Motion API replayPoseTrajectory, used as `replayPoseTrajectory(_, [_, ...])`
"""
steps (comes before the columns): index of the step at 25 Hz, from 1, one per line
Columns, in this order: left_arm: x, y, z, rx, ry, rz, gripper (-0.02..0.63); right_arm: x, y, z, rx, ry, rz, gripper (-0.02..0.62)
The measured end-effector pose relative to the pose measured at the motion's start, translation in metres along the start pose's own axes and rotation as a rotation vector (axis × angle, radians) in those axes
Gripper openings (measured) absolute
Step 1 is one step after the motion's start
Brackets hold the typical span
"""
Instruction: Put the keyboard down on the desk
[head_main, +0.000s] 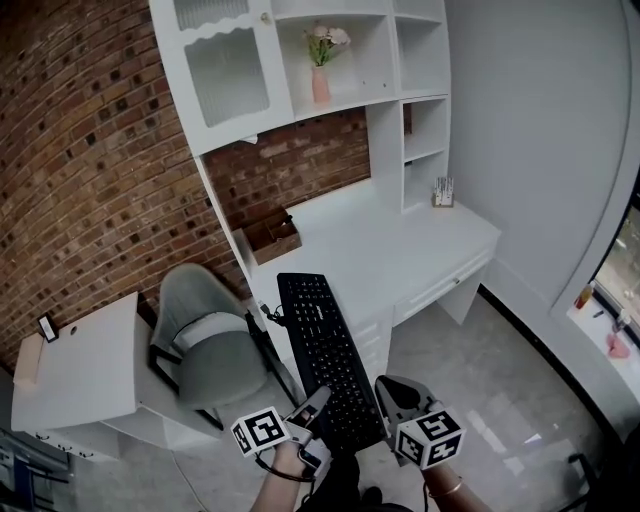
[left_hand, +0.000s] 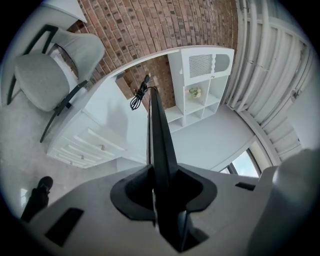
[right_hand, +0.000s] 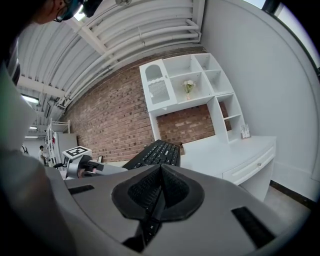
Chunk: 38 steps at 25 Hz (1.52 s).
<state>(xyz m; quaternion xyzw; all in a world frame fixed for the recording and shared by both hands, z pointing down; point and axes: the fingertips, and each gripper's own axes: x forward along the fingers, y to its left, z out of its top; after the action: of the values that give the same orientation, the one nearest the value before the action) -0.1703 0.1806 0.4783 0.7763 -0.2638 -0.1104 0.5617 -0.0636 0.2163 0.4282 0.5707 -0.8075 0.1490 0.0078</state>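
Closest in, the left gripper (head_main: 316, 402) and the right gripper (head_main: 386, 393) are each clamping the near end of the black keyboard (head_main: 325, 340), one on either long edge. Each gripper's own view is showing its jaws partly closed and pressing on the keyboard's thin edge, with nothing else between them. The keyboard is hanging in the air, roughly level. Its near end is sitting over the floor and its far end appears to be reaching over the front of the white desk (head_main: 400, 245). Its coiled cable (head_main: 268, 313) is dangling from the far left corner. The carry looks to be the step in hand, with the set-down not yet done. The next move is calling for bringing the whole keyboard over bare desktop, keeping it short of the wooden tray (head_main: 270, 238) at the back. After that it needs lowering flat, then both pairs of jaws opening.
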Motion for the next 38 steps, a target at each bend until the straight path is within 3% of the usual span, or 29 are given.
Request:
replayPoseTrajectory(8, [0.079,0.023,0.051,-0.023,0.027,-0.011,0.11,0.061,-0.066,0.021,-0.001,-0.003,-0.058,0.006])
replayPoseTrajectory(20, [0.208,0.057,0.156,-0.049,0.094,-0.035,0.11,0.208,-0.141,0.059,0.005,0.025,-0.095,0.006])
replayPoseTrajectory(28, [0.258,0.079,0.208,-0.062,0.098,-0.03,0.11,0.267,-0.173,0.07,0.001,0.05,-0.128,0.006])
replayPoseTrajectory(38, [0.303,0.1,0.24,-0.072,0.073,0.002,0.11,0.312,-0.213,0.077,0.021,0.076,-0.115,0.006])
